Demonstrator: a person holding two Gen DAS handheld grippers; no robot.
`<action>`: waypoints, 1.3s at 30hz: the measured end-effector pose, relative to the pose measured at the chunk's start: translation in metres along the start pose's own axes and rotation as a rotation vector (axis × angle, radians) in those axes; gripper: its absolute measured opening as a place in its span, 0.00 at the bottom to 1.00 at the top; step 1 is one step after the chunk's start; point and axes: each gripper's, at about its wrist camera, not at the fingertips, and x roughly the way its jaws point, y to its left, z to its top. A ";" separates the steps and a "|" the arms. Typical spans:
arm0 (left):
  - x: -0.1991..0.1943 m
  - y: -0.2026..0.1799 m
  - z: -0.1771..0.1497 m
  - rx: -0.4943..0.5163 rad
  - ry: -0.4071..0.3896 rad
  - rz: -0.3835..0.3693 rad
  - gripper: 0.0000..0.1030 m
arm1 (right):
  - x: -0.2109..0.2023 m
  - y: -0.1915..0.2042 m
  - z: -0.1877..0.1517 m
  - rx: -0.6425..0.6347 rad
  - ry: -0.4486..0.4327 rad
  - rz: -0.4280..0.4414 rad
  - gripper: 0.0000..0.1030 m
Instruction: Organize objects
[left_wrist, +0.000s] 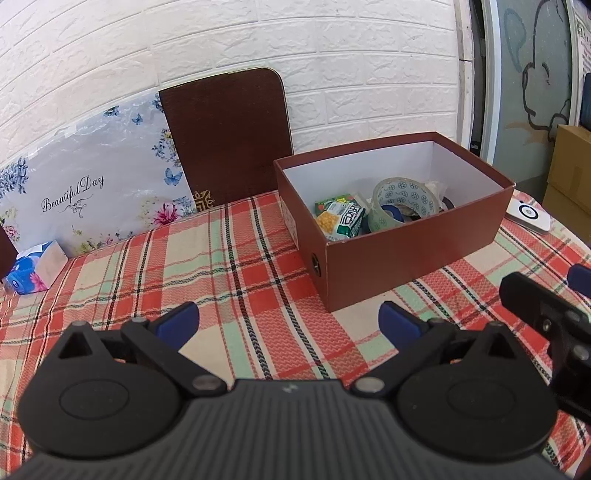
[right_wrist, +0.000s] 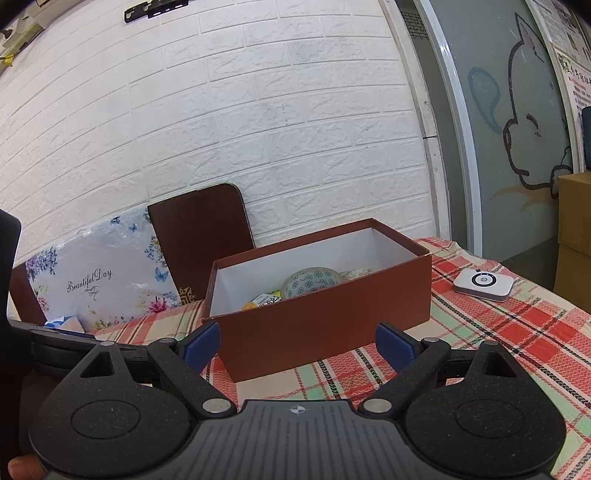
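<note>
A dark red cardboard box (left_wrist: 417, 258) (right_wrist: 325, 325) with a white inside stands open on the plaid tablecloth. Inside lie a roll of patterned tape (left_wrist: 404, 203) (right_wrist: 310, 282) and a green and yellow snack packet (left_wrist: 340, 218) (right_wrist: 260, 301). A small white device (left_wrist: 528, 216) (right_wrist: 484, 284) rests on the cloth to the right of the box. My left gripper (left_wrist: 288, 319) hovers open in front of the box's near left corner, with nothing between its blue pads. My right gripper (right_wrist: 297, 345) is open too, low before the box's front wall, and its black frame shows at the left wrist view's right edge.
A brown board (left_wrist: 225, 136) (right_wrist: 201, 236) and a floral "Beautiful Day" panel (left_wrist: 92, 184) (right_wrist: 99, 273) lean on the white brick wall. A blue tissue pack (left_wrist: 33, 267) lies at the far left. Cardboard cartons (left_wrist: 570, 166) stand beyond the table's right edge.
</note>
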 end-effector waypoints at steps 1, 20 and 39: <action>-0.001 0.000 0.000 0.002 -0.002 0.002 1.00 | -0.001 0.001 0.001 0.002 -0.003 0.000 0.90; 0.019 0.013 0.024 -0.066 0.026 -0.017 1.00 | 0.018 0.003 0.023 -0.018 0.020 -0.005 0.90; 0.008 0.039 0.014 -0.108 -0.002 -0.047 1.00 | 0.013 0.037 0.019 -0.101 0.037 0.005 0.90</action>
